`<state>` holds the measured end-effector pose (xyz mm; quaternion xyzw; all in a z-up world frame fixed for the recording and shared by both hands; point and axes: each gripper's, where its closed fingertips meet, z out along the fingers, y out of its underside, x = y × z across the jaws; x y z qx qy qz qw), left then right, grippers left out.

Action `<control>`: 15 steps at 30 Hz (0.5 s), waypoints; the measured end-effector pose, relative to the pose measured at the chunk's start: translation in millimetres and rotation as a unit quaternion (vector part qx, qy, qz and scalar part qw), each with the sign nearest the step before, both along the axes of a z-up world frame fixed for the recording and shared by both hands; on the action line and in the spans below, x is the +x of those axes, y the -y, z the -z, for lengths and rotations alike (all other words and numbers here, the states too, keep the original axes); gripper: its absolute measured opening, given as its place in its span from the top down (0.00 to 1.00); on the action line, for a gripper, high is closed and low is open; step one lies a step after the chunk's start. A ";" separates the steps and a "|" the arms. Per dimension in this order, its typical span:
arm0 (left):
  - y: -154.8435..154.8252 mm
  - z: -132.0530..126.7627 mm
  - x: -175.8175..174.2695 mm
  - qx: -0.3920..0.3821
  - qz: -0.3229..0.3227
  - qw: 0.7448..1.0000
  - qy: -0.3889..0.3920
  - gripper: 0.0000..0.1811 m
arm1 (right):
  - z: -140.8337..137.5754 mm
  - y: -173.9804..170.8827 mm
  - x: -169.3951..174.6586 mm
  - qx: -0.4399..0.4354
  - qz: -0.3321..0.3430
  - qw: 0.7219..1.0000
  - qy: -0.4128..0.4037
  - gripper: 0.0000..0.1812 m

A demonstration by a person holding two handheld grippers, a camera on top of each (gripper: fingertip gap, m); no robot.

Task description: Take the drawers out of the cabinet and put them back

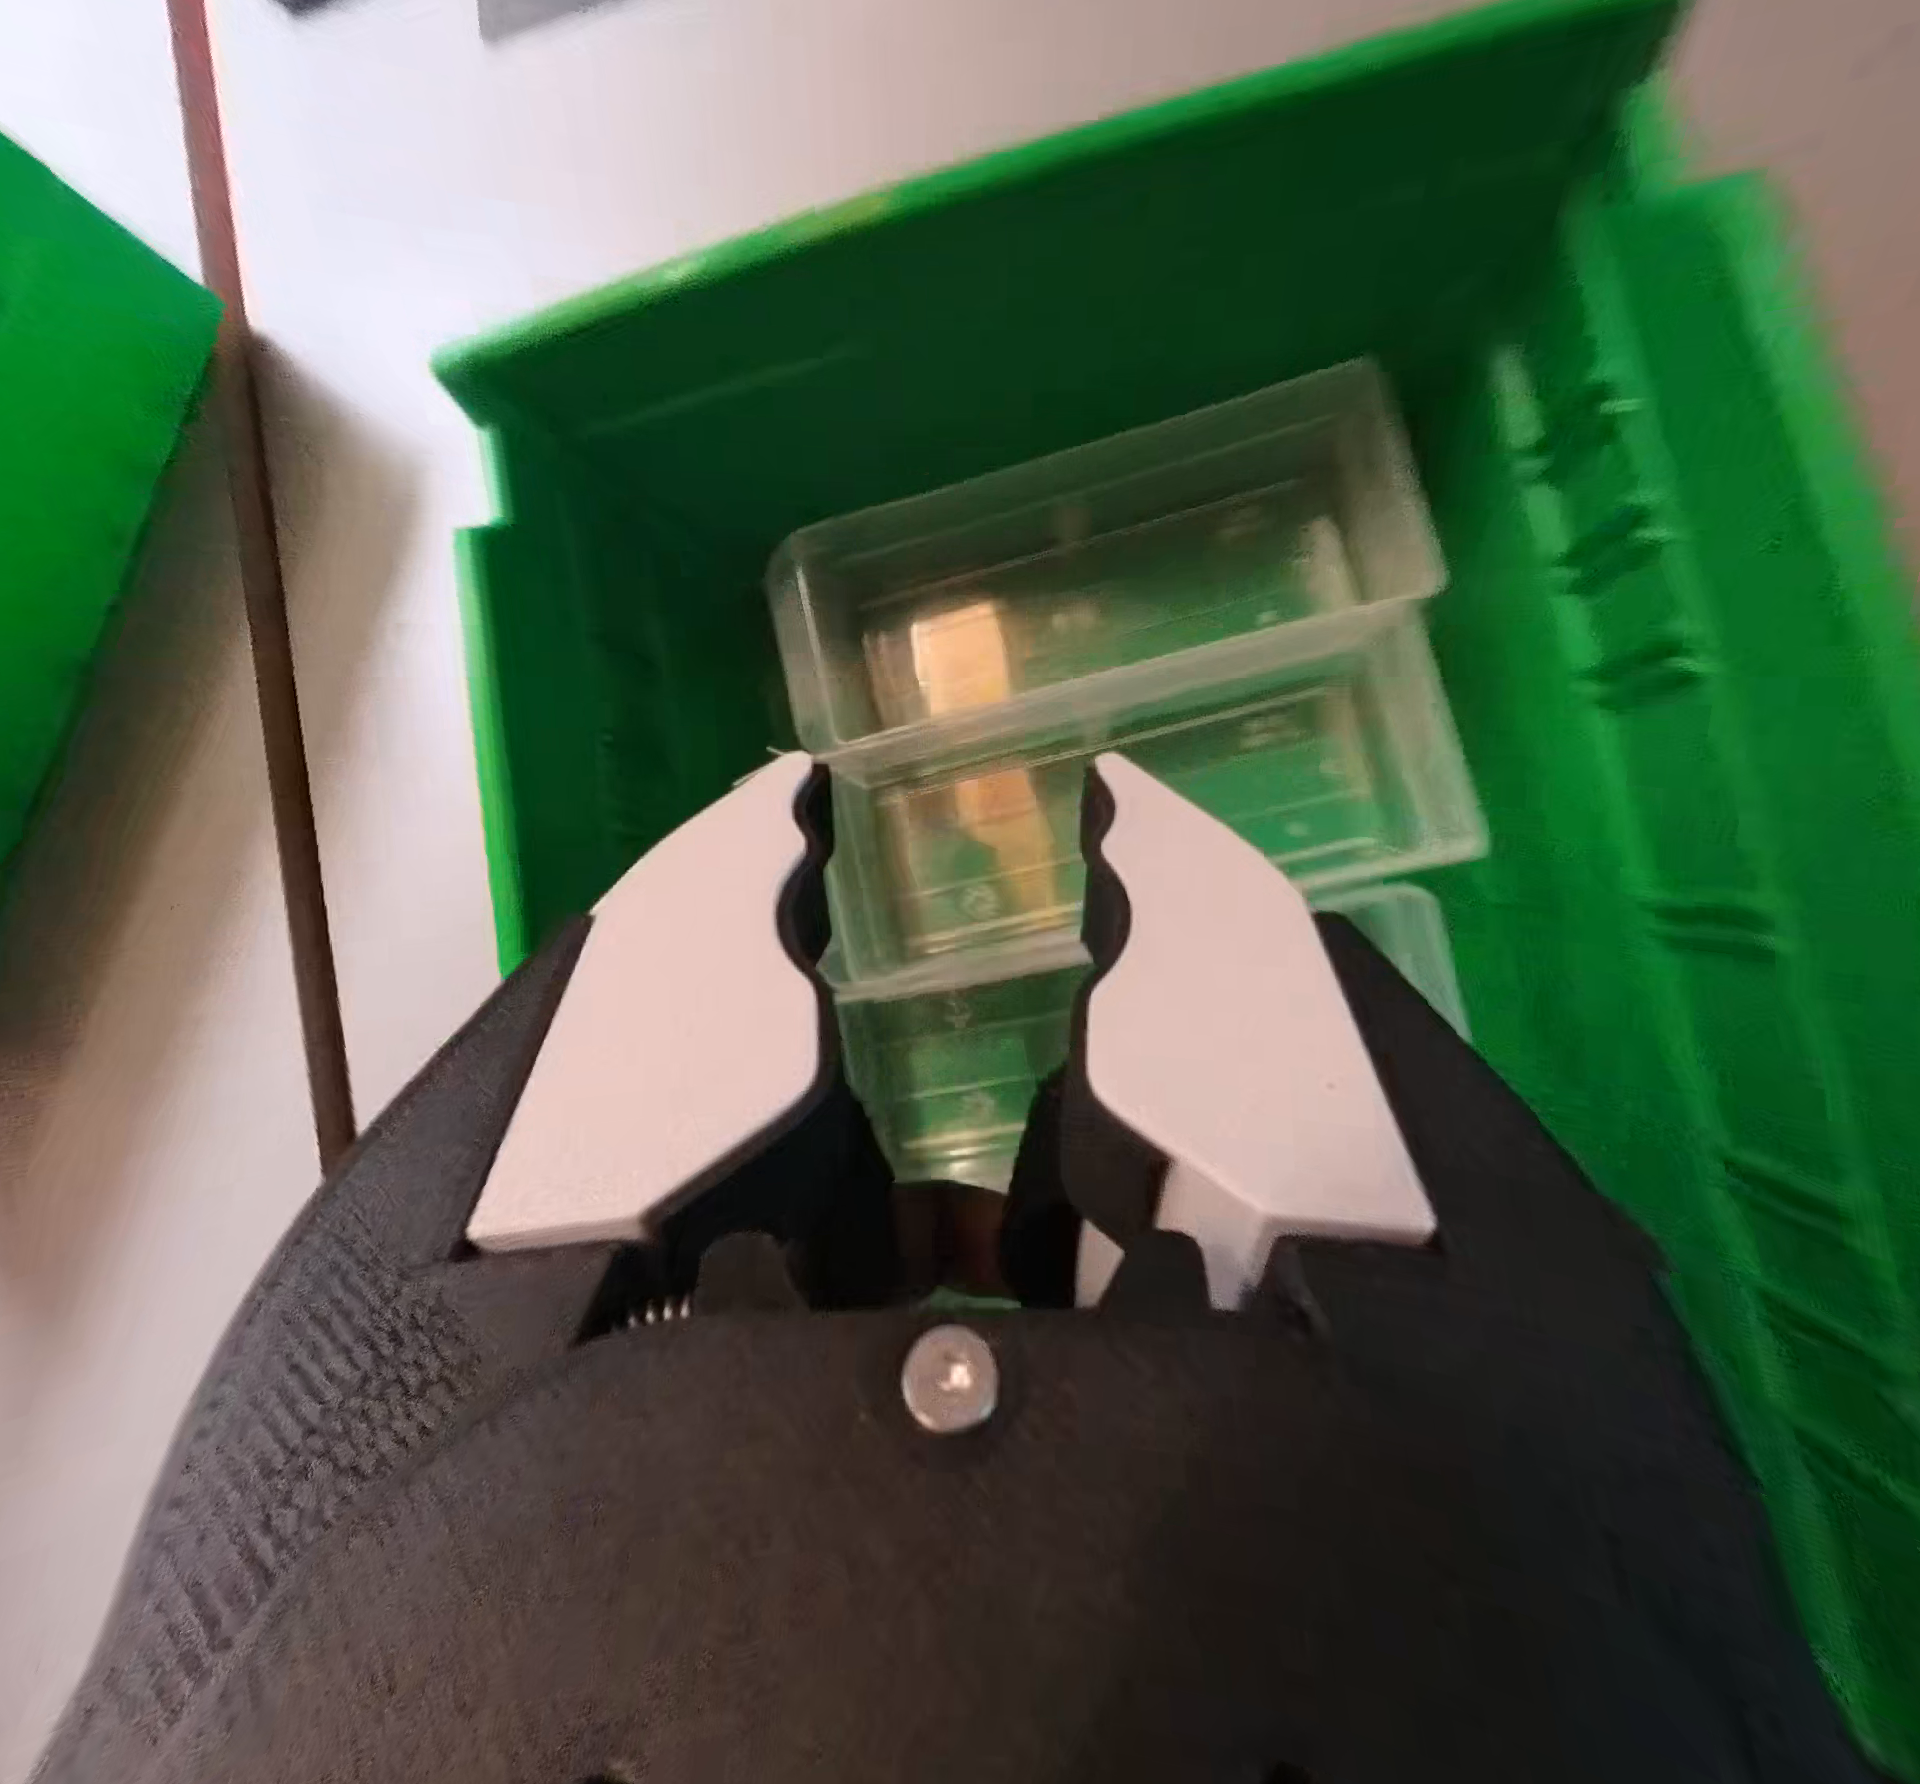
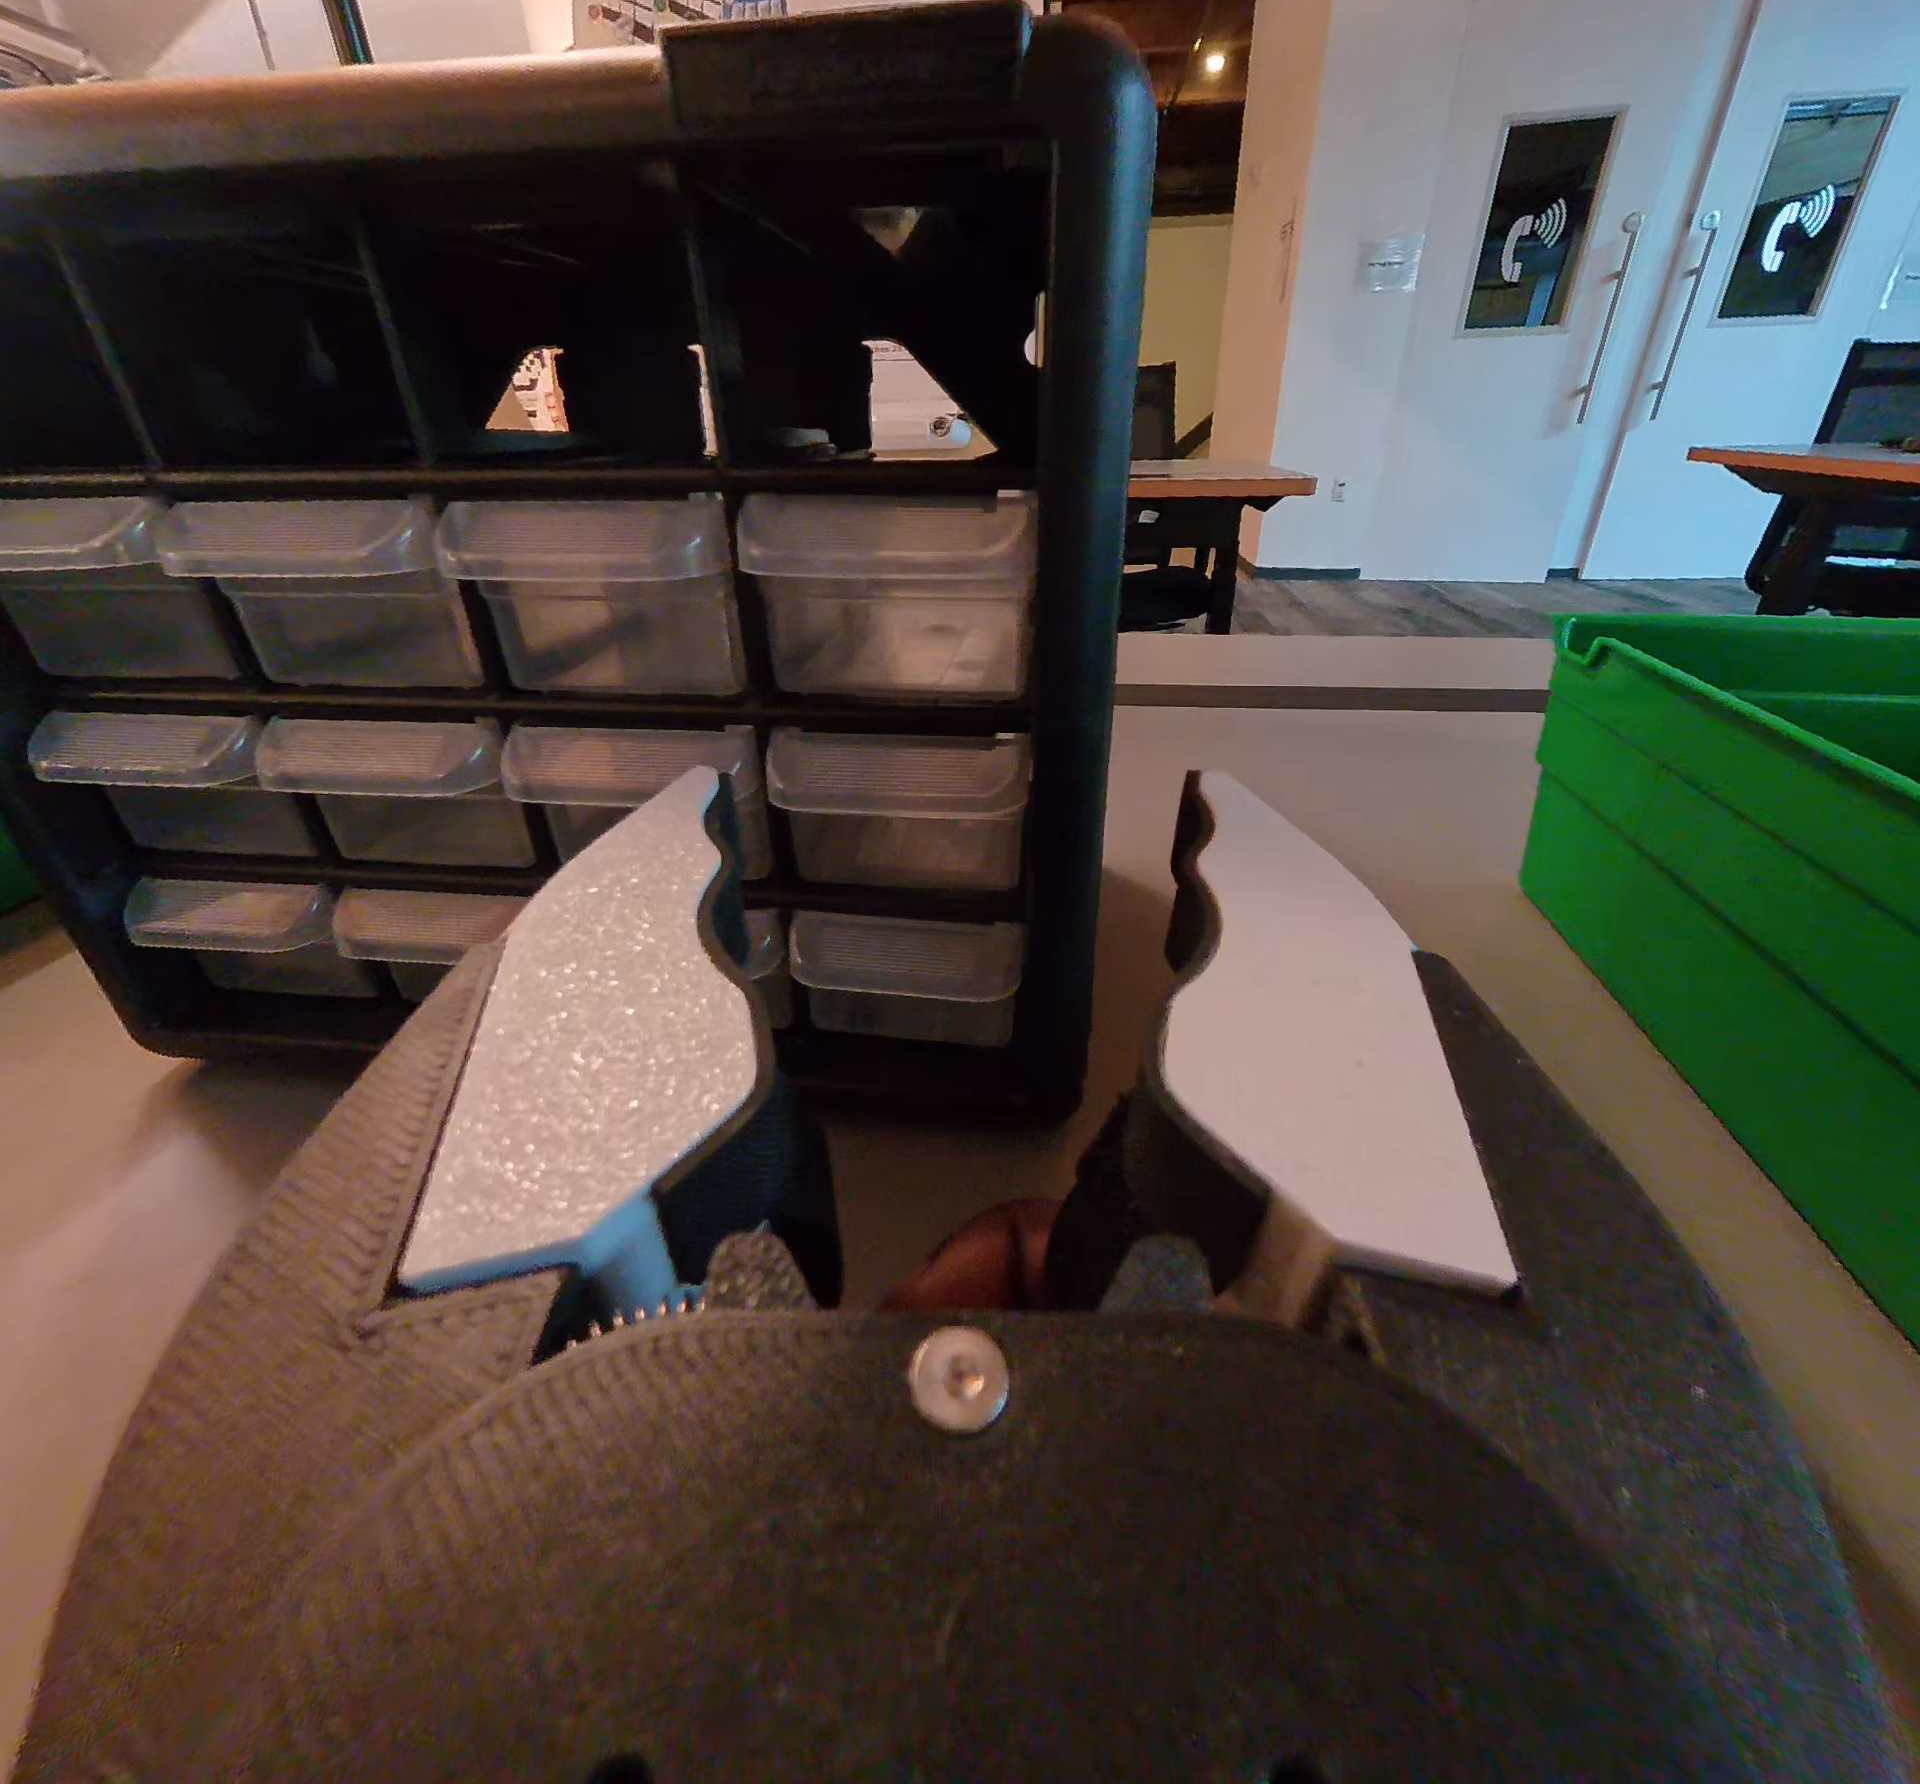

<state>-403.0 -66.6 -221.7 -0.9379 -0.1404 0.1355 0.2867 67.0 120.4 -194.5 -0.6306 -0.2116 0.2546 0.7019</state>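
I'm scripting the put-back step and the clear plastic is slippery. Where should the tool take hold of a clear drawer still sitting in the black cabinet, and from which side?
Probably the protruding front lip of the clear drawer, approached straight from the front of the black cabinet. The lip juts past the frame; the drawer's side walls are enclosed by dividers. The right tool is open and already faces that front.

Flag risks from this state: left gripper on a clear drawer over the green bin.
1. The left gripper pinches the clear drawer only by its near end, so it could tilt or slip.
2. The green bin already holds drawers; this one may land stacked, not flat.
3. The right gripper is open, not bracing the cabinet.
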 end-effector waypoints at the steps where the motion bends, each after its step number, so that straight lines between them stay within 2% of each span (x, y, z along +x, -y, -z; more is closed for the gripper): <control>1: -2.1 10.7 -9.4 -0.024 -0.015 1.000 0.004 0.75 | 0.0 0.5 -0.5 0.001 -0.001 1.000 0.001 0.56; 4: -5.4 31.9 -33.1 -0.073 -0.052 0.996 0.002 0.74 | -0.2 1.1 -1.1 0.004 -0.003 1.000 0.002 0.56; 7: -16.7 27.9 -43.0 -0.040 -0.069 0.997 0.018 0.76 | -0.4 1.7 -1.5 0.003 -0.005 1.000 0.000 0.56; 15: -12.9 43.7 -54.1 -0.097 -0.079 0.992 0.017 0.77 | -0.7 3.4 -3.6 0.004 -0.013 1.000 -0.001 0.57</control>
